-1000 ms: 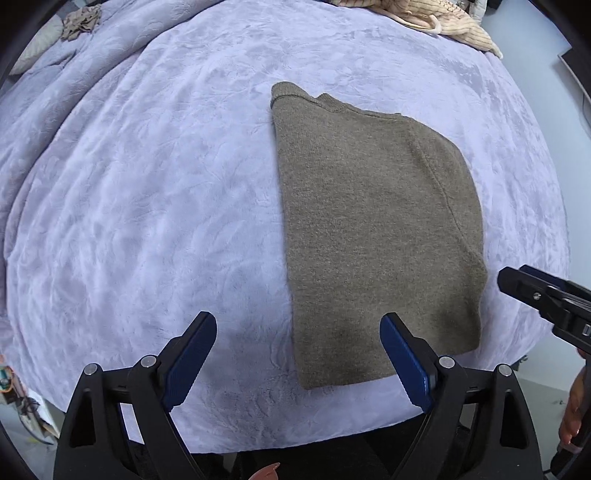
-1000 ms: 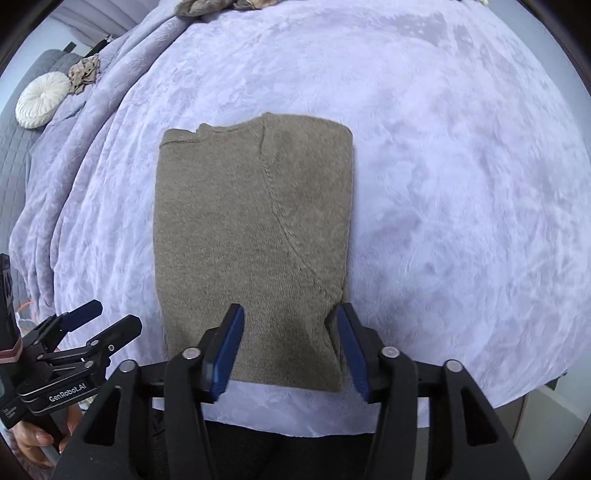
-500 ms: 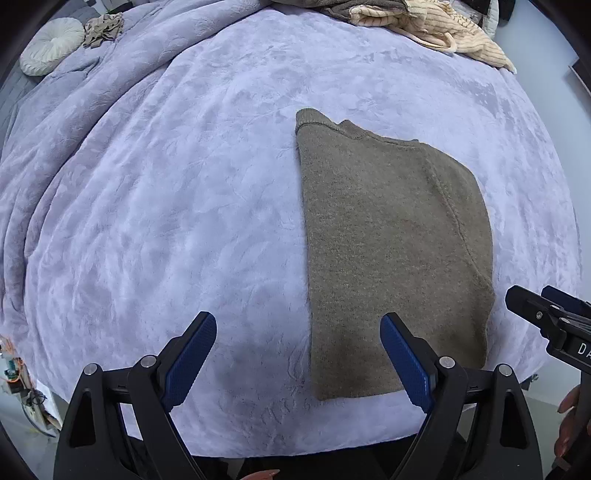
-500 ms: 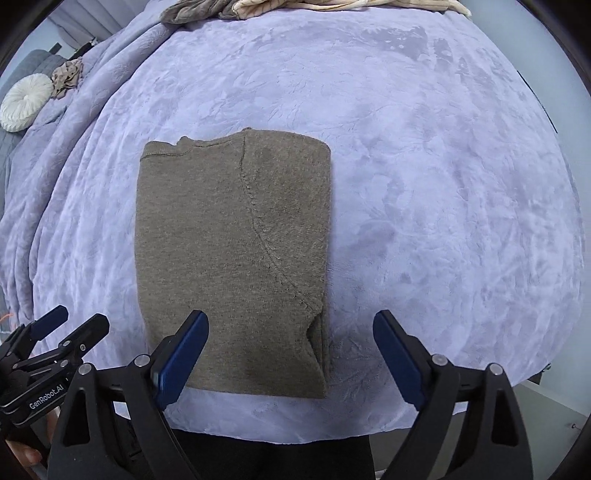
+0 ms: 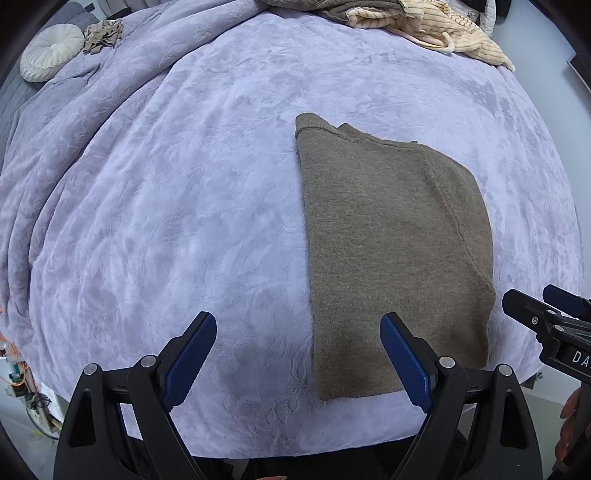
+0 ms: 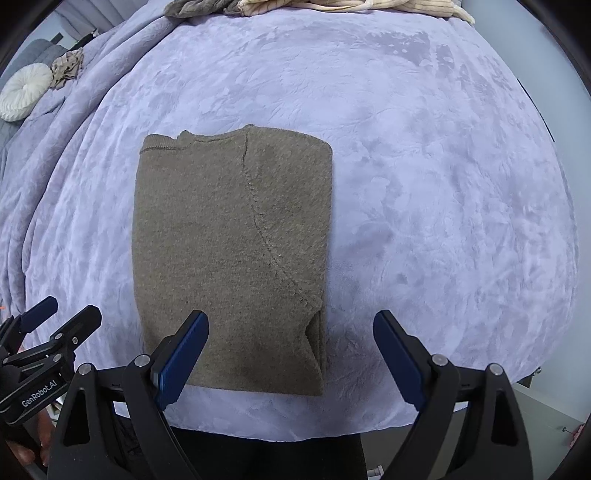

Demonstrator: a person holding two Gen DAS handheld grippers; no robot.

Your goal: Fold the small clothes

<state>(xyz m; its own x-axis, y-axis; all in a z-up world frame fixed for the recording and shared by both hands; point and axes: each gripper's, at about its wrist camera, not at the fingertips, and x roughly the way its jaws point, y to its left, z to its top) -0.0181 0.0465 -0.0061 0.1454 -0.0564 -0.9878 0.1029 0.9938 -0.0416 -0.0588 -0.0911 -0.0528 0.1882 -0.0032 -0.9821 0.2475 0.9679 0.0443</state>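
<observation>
An olive-brown knit sweater (image 5: 391, 251) lies folded into a long rectangle on the lilac bedspread (image 5: 184, 206), near the bed's front edge. It also shows in the right wrist view (image 6: 229, 251). My left gripper (image 5: 299, 354) is open and empty, above the front edge beside the sweater's lower left corner. My right gripper (image 6: 291, 350) is open and empty, over the sweater's lower right corner. Each gripper shows at the edge of the other's view: the right one (image 5: 546, 317), the left one (image 6: 51, 325).
A pile of unfolded clothes, beige striped and grey (image 5: 424, 22), lies at the far edge of the bed. A round white cushion (image 5: 50, 51) and a crumpled tan cloth (image 5: 103, 35) lie at the far left. The floor shows below the front edge.
My right gripper opened from around the sweater's lower edge and let it go. Both grippers pulled back and up from the sweater, which lies still.
</observation>
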